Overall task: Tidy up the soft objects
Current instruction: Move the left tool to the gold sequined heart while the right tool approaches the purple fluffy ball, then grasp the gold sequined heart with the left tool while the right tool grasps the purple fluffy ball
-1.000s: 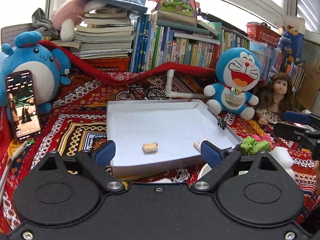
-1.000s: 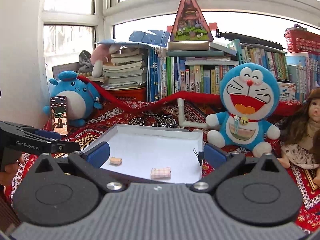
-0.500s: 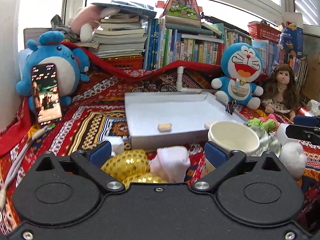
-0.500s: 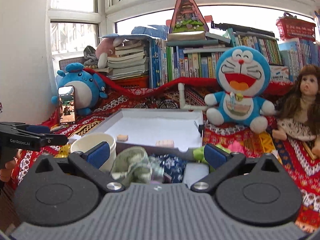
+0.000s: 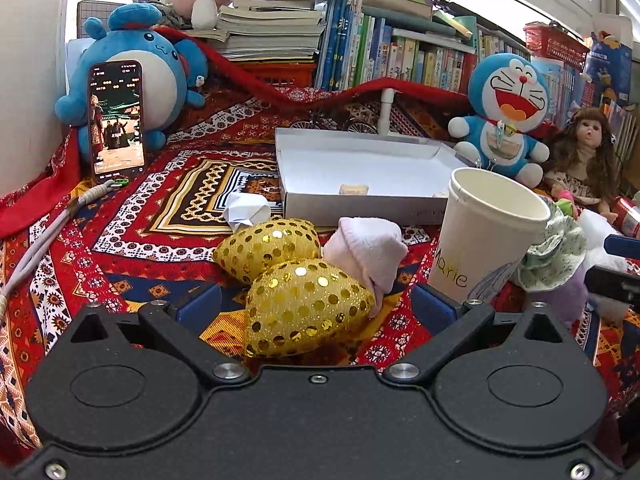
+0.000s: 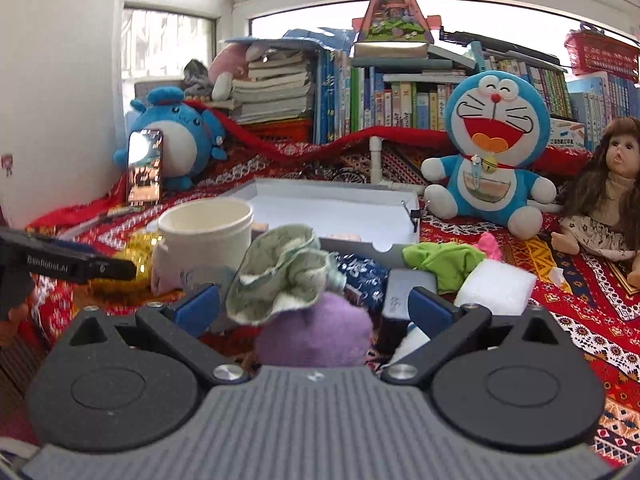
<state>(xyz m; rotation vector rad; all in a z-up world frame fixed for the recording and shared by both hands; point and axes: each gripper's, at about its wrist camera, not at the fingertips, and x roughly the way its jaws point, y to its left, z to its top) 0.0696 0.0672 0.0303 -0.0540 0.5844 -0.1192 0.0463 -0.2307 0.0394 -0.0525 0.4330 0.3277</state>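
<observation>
We hold the left tongs [image 5: 316, 306] low over the patterned cloth [image 5: 132, 216] on the worktop, jaws wide apart w/ nothing gripped. A gold sequin cushion [image 5: 306, 306] sits between the blue pads [image 5: 200, 306], not pressed by either. A 2nd gold sequin cushion [image 5: 268, 246] lies just behind it, touching. A rolled pink-white sock [image 5: 370, 250] leans against both, to their right. A crumpled white paper [image 5: 246, 208] sits just beyond the cushions.

A paper cup [image 5: 480, 236] stands upright right of the sock, "Marie" written on its side. Behind it is the shallow white tray [image 5: 352, 206], w/ a small tan block [image 5: 354, 189] inside near its front wall.

Our right tongs [image 6: 312, 306] are also spread, clamping nothing. Between the pads sits a purple soft ball [image 6: 314, 338] w/ a green frilly cloth [image 6: 280, 274] on top; we can't tell if either pad touches them. Beside them: a dark blue floral cloth [image 6: 360, 276], a bright green scrunchie [image 6: 444, 262], a white foam block [image 6: 496, 284].

Round the back: blue round plush [image 5: 152, 64] w/ a phone [image 5: 116, 118] propped on it, a Doraemon plush [image 6: 494, 152], a doll [image 6: 608, 196], rows of books [image 6: 400, 104]. From the right-wrist view, the left tongs show at the left edge near the cup.
</observation>
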